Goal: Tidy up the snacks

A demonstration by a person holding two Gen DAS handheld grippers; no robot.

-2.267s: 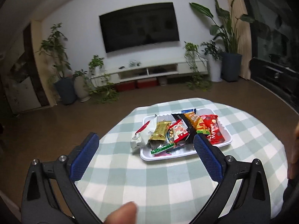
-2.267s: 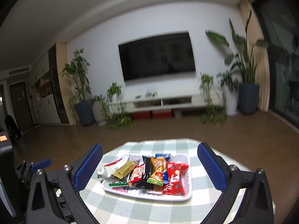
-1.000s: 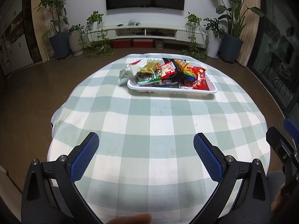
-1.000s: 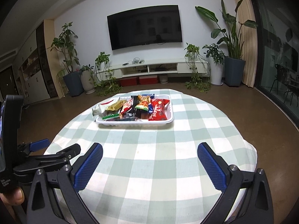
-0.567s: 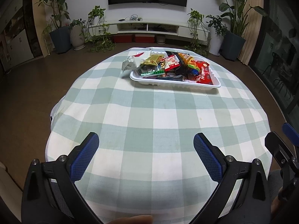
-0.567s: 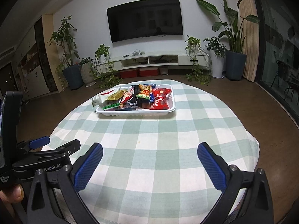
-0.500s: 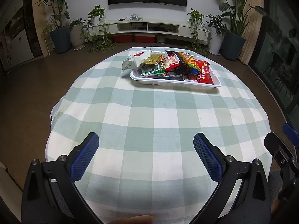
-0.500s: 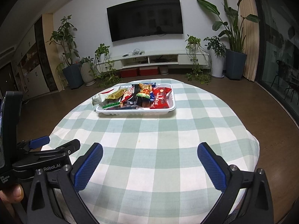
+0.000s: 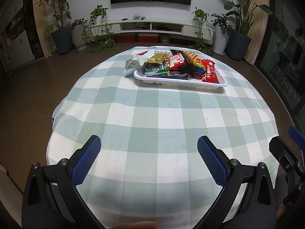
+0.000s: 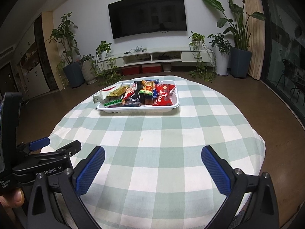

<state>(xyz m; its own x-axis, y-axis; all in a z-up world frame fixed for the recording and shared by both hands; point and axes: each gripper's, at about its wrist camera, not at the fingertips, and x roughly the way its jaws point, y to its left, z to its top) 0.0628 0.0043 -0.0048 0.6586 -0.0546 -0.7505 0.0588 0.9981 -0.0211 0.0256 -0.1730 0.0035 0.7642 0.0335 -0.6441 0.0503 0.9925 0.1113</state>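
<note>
A white tray (image 9: pixel 172 82) (image 10: pixel 133 110) piled with several snack packets stands on the far side of the round table. A red packet (image 9: pixel 209 71) (image 10: pixel 163 95) lies at its right end, a white wrapper (image 9: pixel 140 58) (image 10: pixel 105 93) hangs over its left end. My left gripper (image 9: pixel 148 157) is open and empty, low over the near table edge. My right gripper (image 10: pixel 152 165) is open and empty, also near the front edge. The left gripper's body (image 10: pixel 47 158) shows at the left of the right wrist view.
The table carries a green and white checked cloth (image 9: pixel 158 118) (image 10: pixel 158 133). Beyond it are brown floor, a low white TV cabinet (image 10: pixel 152 56), a wall TV (image 10: pixel 147 11) and several potted plants (image 10: pixel 238 43).
Both grippers have pulled back from the tray to the near edge of the table and stayed open. In the last half second the views barely shift.
</note>
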